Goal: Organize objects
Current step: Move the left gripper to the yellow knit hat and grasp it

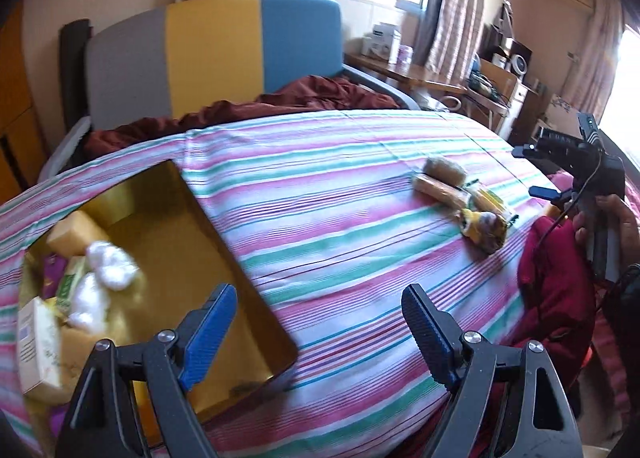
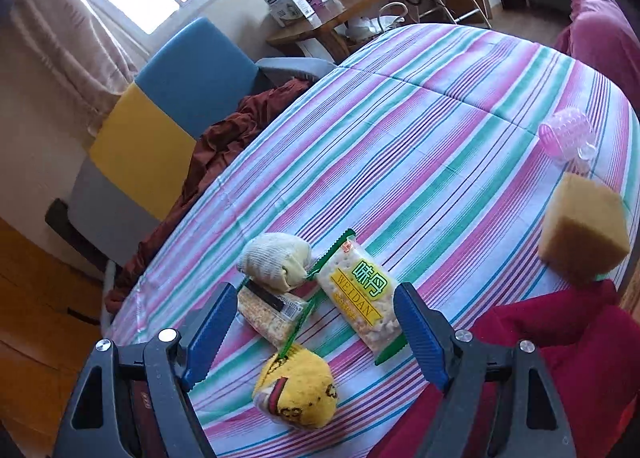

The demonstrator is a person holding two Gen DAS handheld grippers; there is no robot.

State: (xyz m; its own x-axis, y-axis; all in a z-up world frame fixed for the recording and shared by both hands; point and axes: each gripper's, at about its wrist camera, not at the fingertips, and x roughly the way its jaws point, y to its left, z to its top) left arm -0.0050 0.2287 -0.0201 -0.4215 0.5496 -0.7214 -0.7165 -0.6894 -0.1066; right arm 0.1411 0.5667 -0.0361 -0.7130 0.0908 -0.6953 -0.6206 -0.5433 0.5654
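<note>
Left gripper spread wide and empty above the striped bedspread, beside a gold tin holding a sponge, boxes and white wads. Right gripper likewise agape over cracker packets and a yellow rolled sock; second sponge near a pink roller.

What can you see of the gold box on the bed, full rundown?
The gold box is a rectangular, lidless container with shiny, metal-looking yellow walls and rounded corners. It lies open-side up on the striped bedspread, seen only from the left wrist view. Inside, at its far end, sit a tan sponge block, white fluffy wads and a pale carton; the near half looks bare. The left hand-held gripper hovers open by its near corner, not touching it.
</note>
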